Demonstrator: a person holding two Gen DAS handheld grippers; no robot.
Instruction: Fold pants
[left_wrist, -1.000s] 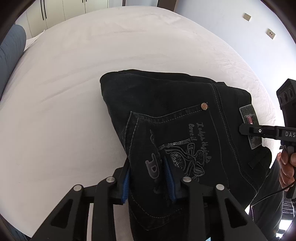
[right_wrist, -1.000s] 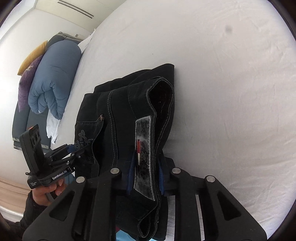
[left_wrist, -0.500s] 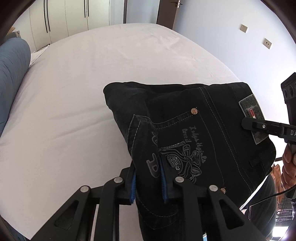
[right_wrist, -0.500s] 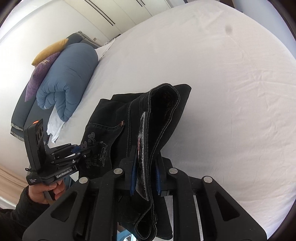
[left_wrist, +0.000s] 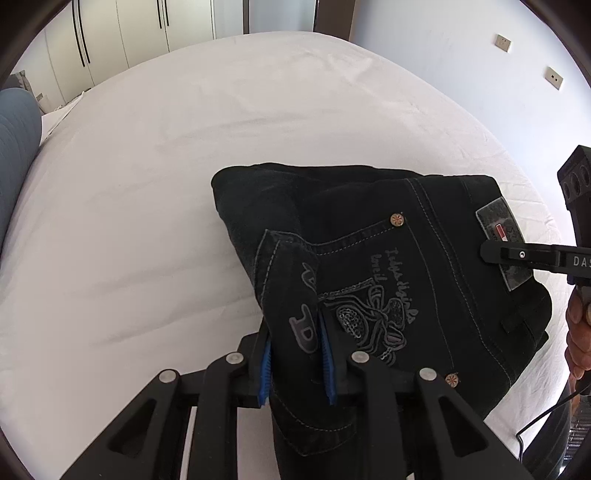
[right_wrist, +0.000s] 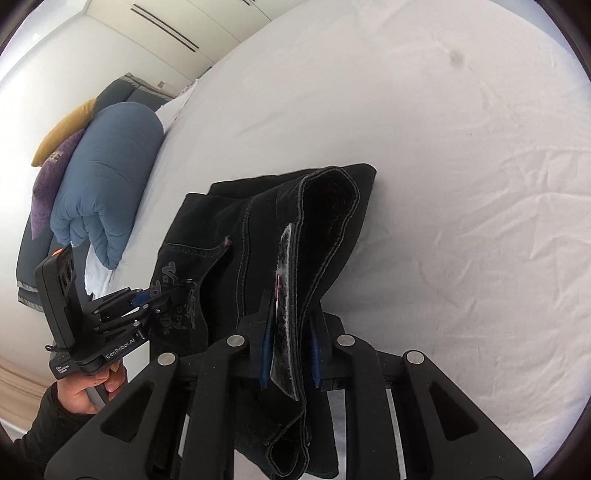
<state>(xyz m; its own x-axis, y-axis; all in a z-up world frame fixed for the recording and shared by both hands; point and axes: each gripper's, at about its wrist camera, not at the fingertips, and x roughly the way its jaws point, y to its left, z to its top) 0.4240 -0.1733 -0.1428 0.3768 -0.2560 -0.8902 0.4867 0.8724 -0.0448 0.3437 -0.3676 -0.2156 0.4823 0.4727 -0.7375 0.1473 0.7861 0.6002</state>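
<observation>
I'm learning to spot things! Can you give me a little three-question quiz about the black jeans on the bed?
1. True or false: both tongs grip the black jeans.
2. Which tongs pinch the waistband patch: A left tongs, B right tongs?
3. Fill in: the jeans rest on a ____ bed sheet.

Key: 1 true; 2 B; 3 white.
</observation>
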